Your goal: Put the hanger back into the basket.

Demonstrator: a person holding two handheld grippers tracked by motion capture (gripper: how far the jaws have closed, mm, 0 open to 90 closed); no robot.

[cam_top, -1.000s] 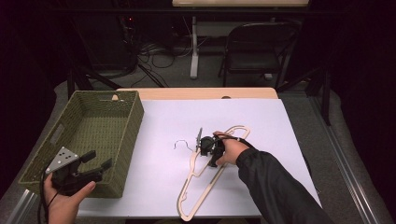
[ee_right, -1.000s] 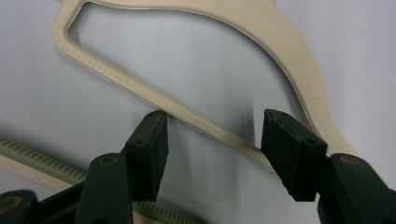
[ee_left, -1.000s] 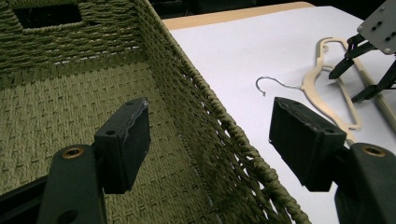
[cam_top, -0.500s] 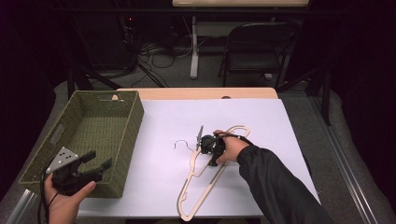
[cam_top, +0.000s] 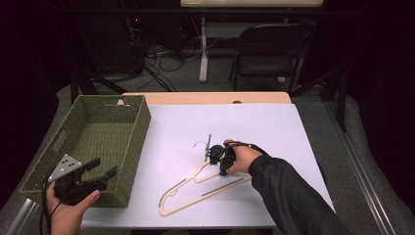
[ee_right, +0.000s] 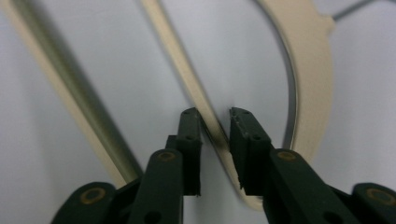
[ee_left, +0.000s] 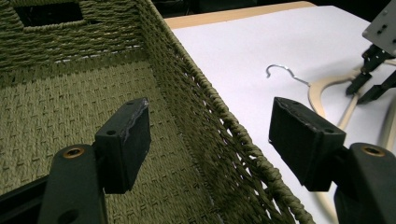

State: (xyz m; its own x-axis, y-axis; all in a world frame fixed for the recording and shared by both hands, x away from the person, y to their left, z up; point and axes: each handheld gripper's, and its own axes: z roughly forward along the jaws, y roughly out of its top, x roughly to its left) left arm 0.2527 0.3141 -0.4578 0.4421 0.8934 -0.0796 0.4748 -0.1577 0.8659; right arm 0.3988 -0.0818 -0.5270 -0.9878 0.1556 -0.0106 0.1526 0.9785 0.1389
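The right gripper has just been closing, and its fingers now flank a thin bar of the wooden hanger, which lies flat on the white tabletop. The left gripper hangs with fingers wide over the woven basket's rim.

I count one hanger, one basket, two grippers, left and right, one table, one chair behind.

Right hand-held gripper tipped down – jaws just closing, left hand-held gripper level, jaws wide
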